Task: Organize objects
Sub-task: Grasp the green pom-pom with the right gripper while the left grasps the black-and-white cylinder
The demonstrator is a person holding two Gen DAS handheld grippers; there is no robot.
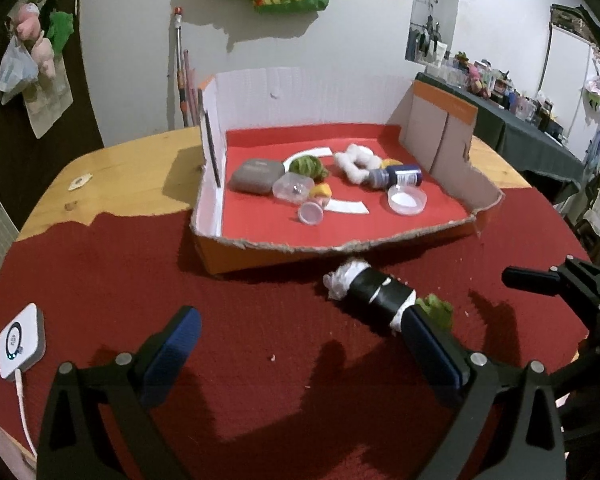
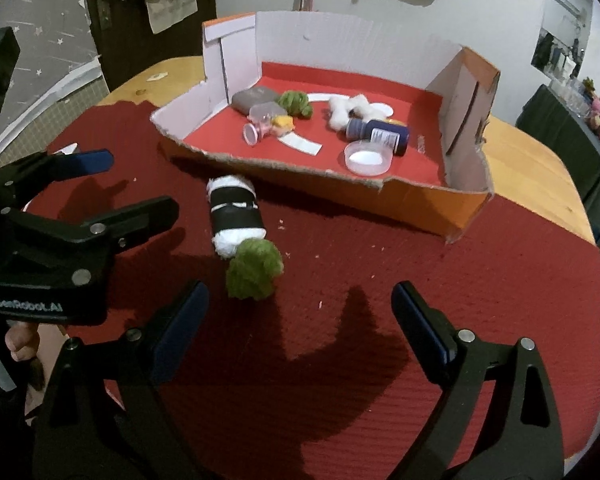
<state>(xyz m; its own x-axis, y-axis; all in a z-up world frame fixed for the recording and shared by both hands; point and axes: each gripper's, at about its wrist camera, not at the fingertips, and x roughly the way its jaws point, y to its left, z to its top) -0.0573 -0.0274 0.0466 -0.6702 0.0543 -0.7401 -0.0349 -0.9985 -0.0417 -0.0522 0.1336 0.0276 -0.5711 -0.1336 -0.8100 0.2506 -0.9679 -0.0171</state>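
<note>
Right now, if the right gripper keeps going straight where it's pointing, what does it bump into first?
Probably just the red mat. The right gripper is open and tilted down at bare mat. The green pom-pom lies slightly left of that line, so likely missed, though depth is hard to judge.

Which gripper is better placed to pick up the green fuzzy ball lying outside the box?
Probably the right gripper. The green ball lies just ahead of its open jaws, slightly toward its left finger. The left gripper, also open, has the ball off beside its right finger, partly hidden.
</note>
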